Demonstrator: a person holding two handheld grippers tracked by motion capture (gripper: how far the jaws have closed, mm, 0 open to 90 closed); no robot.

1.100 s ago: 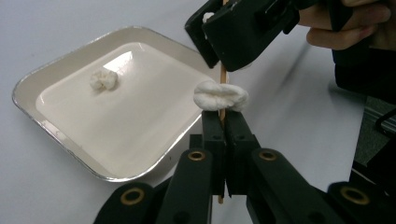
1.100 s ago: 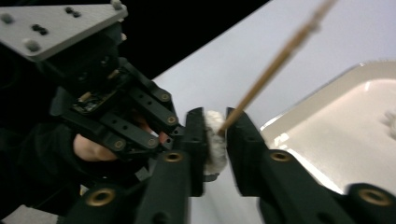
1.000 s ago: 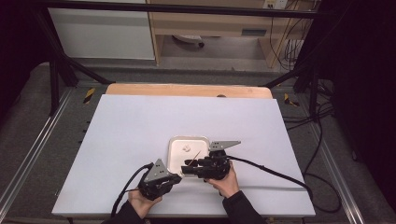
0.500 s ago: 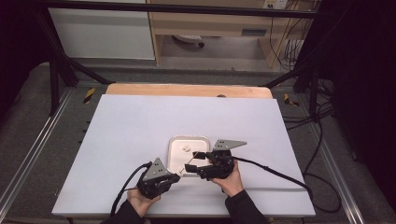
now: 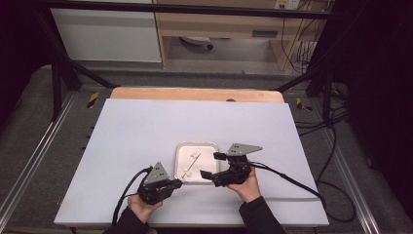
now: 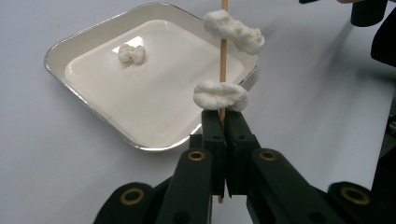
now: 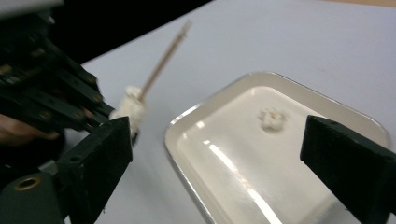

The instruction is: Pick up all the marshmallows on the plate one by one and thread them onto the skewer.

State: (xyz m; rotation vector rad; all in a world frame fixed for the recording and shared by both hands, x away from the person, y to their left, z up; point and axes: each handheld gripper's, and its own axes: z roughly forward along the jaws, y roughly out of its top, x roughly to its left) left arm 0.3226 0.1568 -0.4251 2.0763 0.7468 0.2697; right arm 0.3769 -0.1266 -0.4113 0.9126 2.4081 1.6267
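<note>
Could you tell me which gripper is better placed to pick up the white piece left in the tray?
The right gripper: its jaws stand open beside the tray, while the left gripper is shut on the skewer.

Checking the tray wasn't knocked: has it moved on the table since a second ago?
No. In the high view the tray sits at the same spot against the table's near edge as before.

White tray (image 6: 88, 42), tan skewer (image 6: 223, 56), white dumplings (image 6: 220, 94), black jaws
</note>
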